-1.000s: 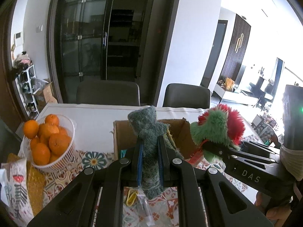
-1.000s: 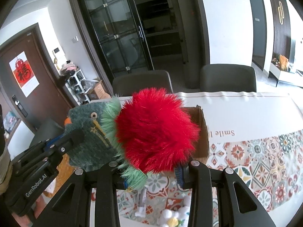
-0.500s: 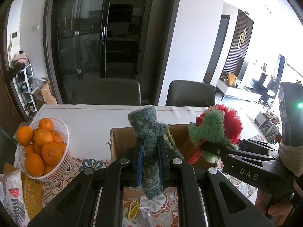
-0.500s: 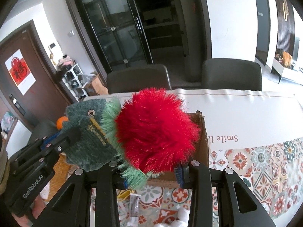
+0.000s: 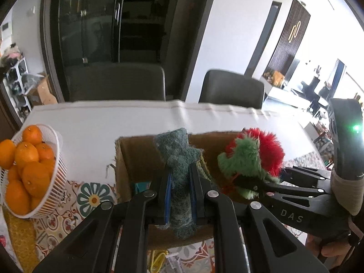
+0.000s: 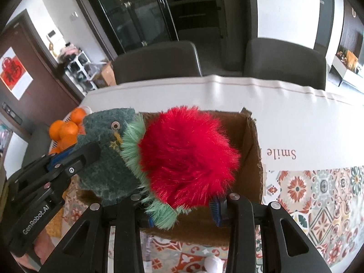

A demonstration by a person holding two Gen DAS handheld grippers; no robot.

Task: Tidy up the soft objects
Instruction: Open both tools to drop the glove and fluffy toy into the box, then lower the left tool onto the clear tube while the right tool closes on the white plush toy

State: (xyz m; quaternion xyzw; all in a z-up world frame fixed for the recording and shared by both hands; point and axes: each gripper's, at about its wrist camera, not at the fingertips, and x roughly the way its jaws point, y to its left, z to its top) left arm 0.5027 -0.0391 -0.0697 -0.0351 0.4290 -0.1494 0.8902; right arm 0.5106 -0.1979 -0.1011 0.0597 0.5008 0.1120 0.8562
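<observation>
My left gripper (image 5: 180, 179) is shut on a dark green felt toy (image 5: 179, 159), which sticks up between the blue pads. In the right wrist view the same green felt toy (image 6: 107, 157) hangs at the left in the left gripper (image 6: 91, 153). My right gripper (image 6: 182, 207) is shut on a fluffy red and green plush (image 6: 186, 154). From the left wrist view that plush (image 5: 252, 157) sits at the right, held by the right gripper (image 5: 244, 184). Both toys hang over an open cardboard box (image 5: 138, 159), (image 6: 252, 150).
A white basket of oranges (image 5: 27, 170) stands at the left on the patterned tablecloth (image 6: 318, 193). Small packets and a yellow band (image 5: 159, 257) lie in front of the box. Two dark chairs (image 5: 118, 82) stand behind the table. A hand (image 5: 332, 252) shows at the lower right.
Both grippers have moved forward and down with their toys, and now hang over the box opening. The box and basket look larger and nearer. Neither grip has changed.
</observation>
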